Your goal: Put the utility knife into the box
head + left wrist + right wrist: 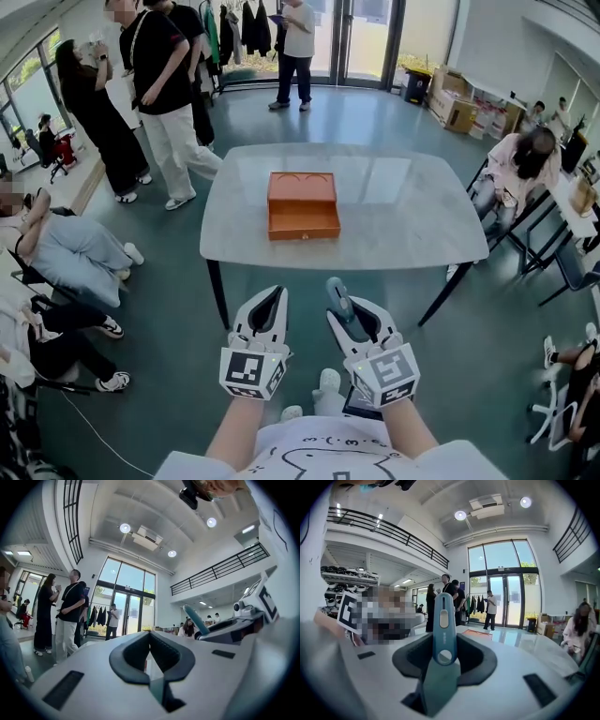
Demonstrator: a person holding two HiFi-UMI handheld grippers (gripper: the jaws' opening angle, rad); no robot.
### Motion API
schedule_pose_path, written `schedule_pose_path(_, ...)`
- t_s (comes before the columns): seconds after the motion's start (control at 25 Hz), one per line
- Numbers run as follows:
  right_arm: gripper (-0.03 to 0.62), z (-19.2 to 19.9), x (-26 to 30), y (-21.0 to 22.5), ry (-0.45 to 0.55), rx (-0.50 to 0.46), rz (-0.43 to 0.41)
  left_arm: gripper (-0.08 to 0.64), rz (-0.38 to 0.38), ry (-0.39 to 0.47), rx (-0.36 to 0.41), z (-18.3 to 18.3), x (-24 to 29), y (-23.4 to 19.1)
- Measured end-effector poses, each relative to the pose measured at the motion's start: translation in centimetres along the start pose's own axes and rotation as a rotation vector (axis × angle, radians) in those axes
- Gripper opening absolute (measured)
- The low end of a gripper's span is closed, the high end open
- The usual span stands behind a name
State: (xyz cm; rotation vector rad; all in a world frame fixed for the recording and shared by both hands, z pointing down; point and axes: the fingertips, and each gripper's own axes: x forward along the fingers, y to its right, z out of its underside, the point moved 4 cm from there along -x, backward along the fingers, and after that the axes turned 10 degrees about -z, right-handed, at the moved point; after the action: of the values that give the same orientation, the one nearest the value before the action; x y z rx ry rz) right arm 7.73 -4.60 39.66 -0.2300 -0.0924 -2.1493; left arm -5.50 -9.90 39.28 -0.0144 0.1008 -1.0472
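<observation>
Nearest, at the bottom centre of the head view, my right gripper (351, 315) is clamped on the teal utility knife (337, 297), which sticks up from between the jaws. Just left of it, my left gripper (272, 298) has its jaws closed together, holding nothing. Farther up, mid-frame, the orange box (305, 234) lies open on the pale table (412, 216), well apart from both grippers. People (159, 84) stand beyond, upper left.

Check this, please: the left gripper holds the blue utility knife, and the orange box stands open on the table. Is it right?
No. It is the right gripper that holds the blue utility knife, as the right gripper view shows. The orange box does stand open on the table.
</observation>
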Motion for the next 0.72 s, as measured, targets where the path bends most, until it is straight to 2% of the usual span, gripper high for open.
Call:
schedule_pose_path(0.52, 0.146, -0.6, 4.6, 11.0, -0.005, 0.001, -0.121, 0.015, -0.120, -0.012, 0.039, 0.8, 9.8, 0.7)
schedule_pose_path(0.72, 0.146, -1.0, 6.0, 13.7, -0.006, -0.006, -0.160, 0.015, -0.151, -0.010, 0.052, 0.5, 12.3, 0.8)
